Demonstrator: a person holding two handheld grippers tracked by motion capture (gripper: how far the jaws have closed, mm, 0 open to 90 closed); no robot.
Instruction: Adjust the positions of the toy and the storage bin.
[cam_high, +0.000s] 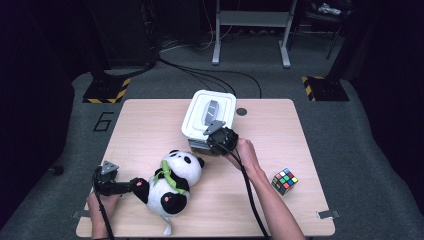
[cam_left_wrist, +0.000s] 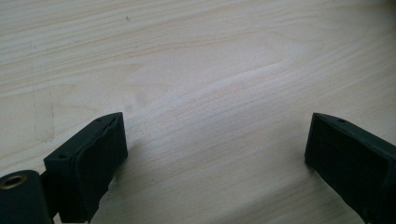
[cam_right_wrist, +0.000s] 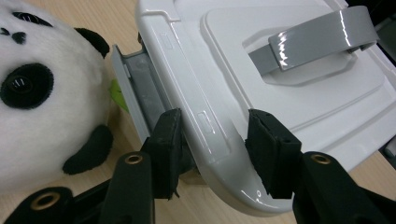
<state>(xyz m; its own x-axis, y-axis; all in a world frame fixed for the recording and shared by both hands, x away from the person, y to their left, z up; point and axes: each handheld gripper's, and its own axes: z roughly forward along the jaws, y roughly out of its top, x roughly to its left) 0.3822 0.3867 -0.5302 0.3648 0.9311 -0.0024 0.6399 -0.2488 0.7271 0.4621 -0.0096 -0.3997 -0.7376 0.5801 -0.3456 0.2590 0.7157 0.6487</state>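
A white storage box (cam_high: 197, 120) with a grey handle (cam_right_wrist: 313, 39) on its lid (cam_right_wrist: 224, 60) stands at the middle back of the table (cam_high: 150, 125). My right gripper (cam_high: 209, 145) is at the box's near edge. Its jaws (cam_right_wrist: 215, 119) straddle the lid's rim, one beside a grey side latch (cam_right_wrist: 140, 88) that hangs outward, the other over the lid top; it is open. A panda plush (cam_high: 175, 177) (cam_right_wrist: 46, 93) lies in front of the box. To the left of the panda, my left gripper (cam_high: 127, 186) (cam_left_wrist: 215, 128) is held wide open over bare wood, holding nothing.
A colourful puzzle cube (cam_high: 284, 180) sits at the front right of the table. A small dark round cap (cam_high: 241, 111) lies beside the box. Behind the table, stands with yellow-black striped bases (cam_high: 105, 90) and cables cross the floor.
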